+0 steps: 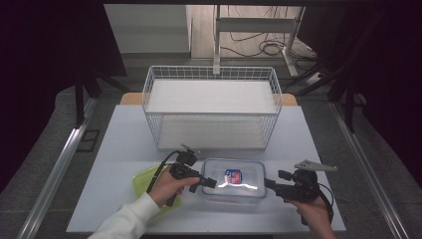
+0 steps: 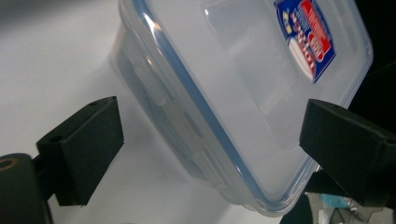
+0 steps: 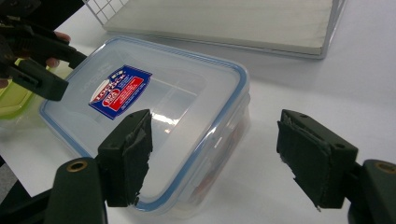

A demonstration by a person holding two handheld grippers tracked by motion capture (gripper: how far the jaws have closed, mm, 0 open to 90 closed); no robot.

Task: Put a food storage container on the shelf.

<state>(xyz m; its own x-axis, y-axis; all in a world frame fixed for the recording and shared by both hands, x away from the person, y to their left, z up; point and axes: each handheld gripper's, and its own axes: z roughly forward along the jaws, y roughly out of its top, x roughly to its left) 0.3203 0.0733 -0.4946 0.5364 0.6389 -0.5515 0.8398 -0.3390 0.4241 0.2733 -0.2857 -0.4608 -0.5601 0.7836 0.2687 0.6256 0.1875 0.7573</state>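
A clear plastic box [image 1: 234,185] with a blue-rimmed lid and a red and blue sticker [image 1: 233,176] lies near the table's front edge. My left gripper [image 1: 209,183] is at its left end, open. In the left gripper view the box [image 2: 224,88] runs between the spread jaws of the left gripper [image 2: 210,116]. At the box's right end my right gripper [image 1: 269,183] is open too. The right gripper view has a corner of the box [image 3: 187,102] between the jaws of the right gripper [image 3: 215,135]; something reddish shows through the wall.
A white wire basket [image 1: 149,94] with a pale board inside stands behind the box at the table's middle. A yellow-green lid or tray [image 1: 142,178] lies under the left hand. The white table [image 1: 124,139] ends just in front of both hands.
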